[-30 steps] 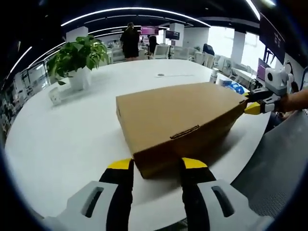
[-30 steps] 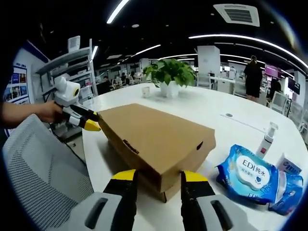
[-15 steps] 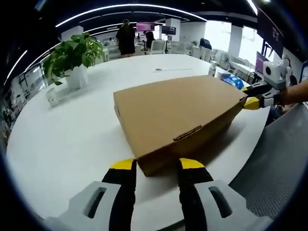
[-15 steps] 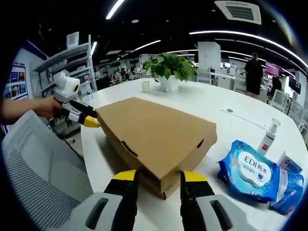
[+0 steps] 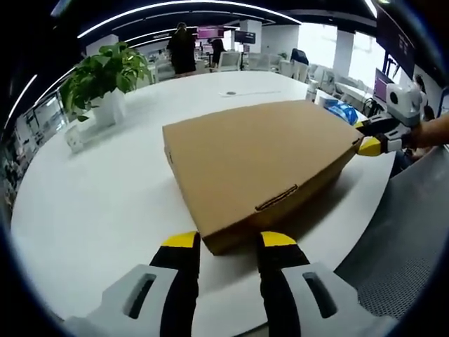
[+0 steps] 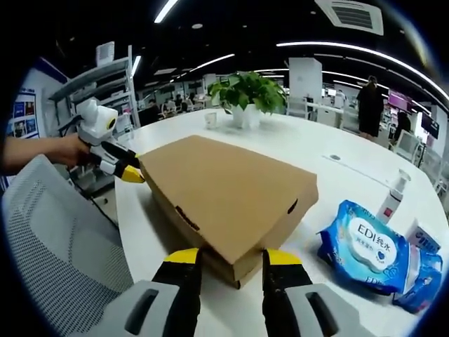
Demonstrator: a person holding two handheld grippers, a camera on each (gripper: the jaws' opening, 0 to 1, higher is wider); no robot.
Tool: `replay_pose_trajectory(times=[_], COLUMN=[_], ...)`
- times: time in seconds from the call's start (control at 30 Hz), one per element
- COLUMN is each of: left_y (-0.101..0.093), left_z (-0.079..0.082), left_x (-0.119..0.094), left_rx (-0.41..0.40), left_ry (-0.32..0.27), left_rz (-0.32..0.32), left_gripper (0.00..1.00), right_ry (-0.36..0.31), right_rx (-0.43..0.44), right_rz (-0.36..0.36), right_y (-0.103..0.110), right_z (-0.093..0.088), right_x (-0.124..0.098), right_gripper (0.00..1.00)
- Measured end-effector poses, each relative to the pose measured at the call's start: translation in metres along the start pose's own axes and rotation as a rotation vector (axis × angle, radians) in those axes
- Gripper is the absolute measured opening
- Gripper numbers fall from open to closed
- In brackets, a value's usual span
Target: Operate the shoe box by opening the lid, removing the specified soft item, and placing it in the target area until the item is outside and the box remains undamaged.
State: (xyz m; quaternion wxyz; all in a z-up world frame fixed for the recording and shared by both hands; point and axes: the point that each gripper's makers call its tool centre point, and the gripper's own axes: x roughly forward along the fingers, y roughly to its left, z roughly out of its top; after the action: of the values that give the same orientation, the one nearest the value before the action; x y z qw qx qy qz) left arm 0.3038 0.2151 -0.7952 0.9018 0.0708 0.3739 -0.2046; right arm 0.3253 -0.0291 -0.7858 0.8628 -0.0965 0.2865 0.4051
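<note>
Left gripper (image 5: 224,240): yellow-tipped black jaws spread apart, nothing between the pads, tips straddling the near corner of the flat brown cardboard shoe box (image 5: 256,165), at its bottom edge. Right gripper (image 6: 227,257): same setup, jaws apart and holding nothing, tips either side of the opposite corner of the box (image 6: 228,193). Each gripper also shows in the other's view, at the far corner: right one (image 5: 372,146) at the box's right end, left one (image 6: 130,174) at its left end, each held by a person's hand (image 6: 66,151); can't tell whether those tips touch the cardboard. Box lies flat on the round white table (image 5: 91,203), lid shut, tuck tab (image 5: 275,198) seated in the front wall, small round hole (image 6: 291,207) in the side wall. Right of the box in the right gripper view, apart from it: blue wet-wipes pack (image 6: 363,244), white pump spray bottle (image 6: 390,199) behind it. Potted green plant in a white pot (image 5: 103,83) sits far across the table, small white cup (image 5: 74,139) beside it. Grey mesh office chair (image 6: 52,242) against the table edge. A person in dark clothes (image 6: 369,107) stands in the background office.
</note>
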Motion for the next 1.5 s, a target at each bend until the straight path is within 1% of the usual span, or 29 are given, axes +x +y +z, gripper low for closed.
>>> replay_pose_trajectory(times=[0.33, 0.67, 1.0, 1.5], left_y=[0.0, 0.005, 0.01, 0.02], left_z=[0.002, 0.009, 0.02, 0.042], left_x=[0.002, 0.009, 0.02, 0.043], left_rx=[0.0, 0.0, 0.006, 0.003], left_ry=[0.001, 0.001, 0.01, 0.017], left_rz=[0.001, -0.011, -0.019, -0.024], left_gripper=[0.32, 0.32, 0.32, 0.32], right_ry=[0.007, 0.008, 0.01, 0.017], right_rx=[-0.001, 0.004, 0.011, 0.017], right_rz=[0.001, -0.002, -0.009, -0.024], right_y=[-0.004, -0.01, -0.021, -0.048], right_z=[0.001, 0.004, 0.009, 0.021], right_x=[0.0, 0.004, 0.01, 0.024], right_gripper=[0.3, 0.3, 0.3, 0.3])
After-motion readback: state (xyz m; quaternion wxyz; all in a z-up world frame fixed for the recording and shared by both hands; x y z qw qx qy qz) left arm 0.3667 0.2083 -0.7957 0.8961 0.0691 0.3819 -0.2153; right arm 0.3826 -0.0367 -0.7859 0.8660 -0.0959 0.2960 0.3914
